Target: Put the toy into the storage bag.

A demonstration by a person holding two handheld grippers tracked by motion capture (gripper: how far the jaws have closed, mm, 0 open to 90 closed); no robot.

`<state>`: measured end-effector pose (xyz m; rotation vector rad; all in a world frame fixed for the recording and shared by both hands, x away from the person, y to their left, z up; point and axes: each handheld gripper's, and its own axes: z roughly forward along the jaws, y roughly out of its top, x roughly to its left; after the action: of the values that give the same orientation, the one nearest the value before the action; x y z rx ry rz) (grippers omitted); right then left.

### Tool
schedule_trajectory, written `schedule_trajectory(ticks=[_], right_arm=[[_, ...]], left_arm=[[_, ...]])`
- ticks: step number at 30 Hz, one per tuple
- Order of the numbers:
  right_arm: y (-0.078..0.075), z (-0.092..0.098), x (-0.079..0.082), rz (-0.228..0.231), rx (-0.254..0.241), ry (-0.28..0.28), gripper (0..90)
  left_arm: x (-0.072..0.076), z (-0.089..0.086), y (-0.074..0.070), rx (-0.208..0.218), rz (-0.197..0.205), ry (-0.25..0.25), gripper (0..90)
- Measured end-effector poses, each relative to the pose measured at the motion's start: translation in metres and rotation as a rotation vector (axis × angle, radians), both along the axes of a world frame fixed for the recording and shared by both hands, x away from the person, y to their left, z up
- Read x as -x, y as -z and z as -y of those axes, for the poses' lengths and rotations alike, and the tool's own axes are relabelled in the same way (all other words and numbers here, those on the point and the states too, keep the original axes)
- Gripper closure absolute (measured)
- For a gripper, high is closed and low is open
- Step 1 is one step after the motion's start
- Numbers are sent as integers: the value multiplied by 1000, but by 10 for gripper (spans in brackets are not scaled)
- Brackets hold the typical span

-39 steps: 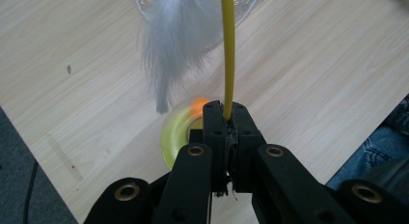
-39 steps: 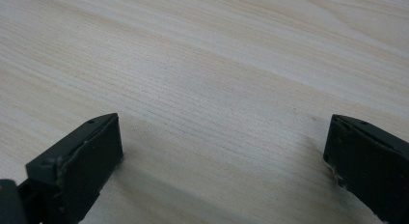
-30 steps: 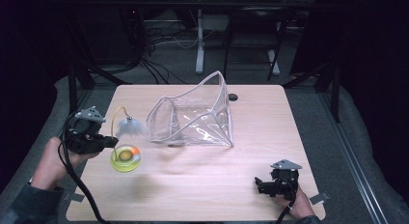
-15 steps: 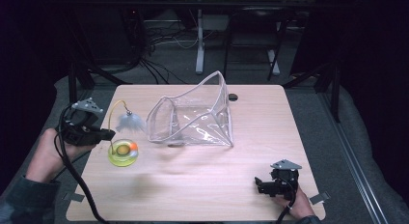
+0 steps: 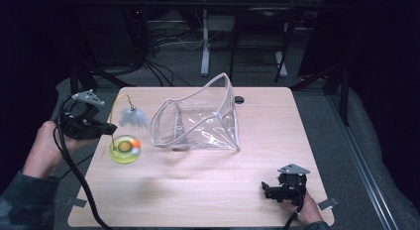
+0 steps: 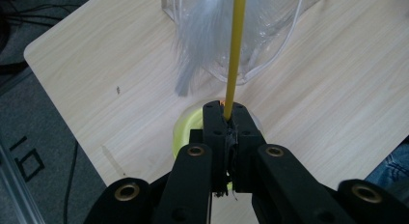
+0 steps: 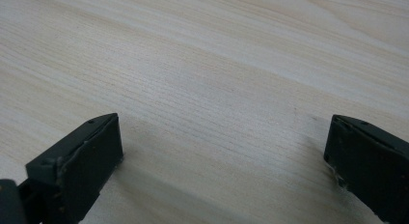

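Observation:
A cat toy has a round yellow-green base (image 5: 125, 149) with an orange ball in it, a thin yellow wand (image 5: 115, 108) that arcs up, and a grey feather (image 5: 132, 118) at the wand's end. My left gripper (image 5: 106, 127) is at the table's left edge, shut on the wand just above the base. In the left gripper view the closed jaws (image 6: 225, 113) pinch the yellow wand (image 6: 236, 50), with the feather (image 6: 200, 35) ahead and the base (image 6: 185, 130) below. Whether the base touches the table I cannot tell. My right gripper (image 5: 267, 190) rests low at the front right, open (image 7: 222, 156) over bare wood.
A clear plastic pouch (image 5: 198, 121) stands open at mid-table, just right of the feather, and also shows in the left gripper view (image 6: 279, 35). A small dark round hole (image 5: 239, 99) sits near the far edge. The light wooden table (image 5: 208, 190) has cables and desk legs beyond it.
My left hand has risen and drifted left and away, carrying the wand, feather and yellow base with it. The right gripper has stayed where it was.

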<state>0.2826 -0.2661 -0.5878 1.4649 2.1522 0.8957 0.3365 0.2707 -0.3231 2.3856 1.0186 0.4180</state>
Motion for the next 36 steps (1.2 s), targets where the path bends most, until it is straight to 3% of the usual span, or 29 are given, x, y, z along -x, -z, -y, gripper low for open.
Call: schedule_trajectory(ticks=[22, 36], right_arm=[[0, 0, 0, 1, -1, -6, 0], [0, 0, 0, 1, 1, -2, 0]], left_arm=[[-23, 12, -20, -1, 9, 15, 880], [-39, 30, -33, -7, 26, 36, 881]])
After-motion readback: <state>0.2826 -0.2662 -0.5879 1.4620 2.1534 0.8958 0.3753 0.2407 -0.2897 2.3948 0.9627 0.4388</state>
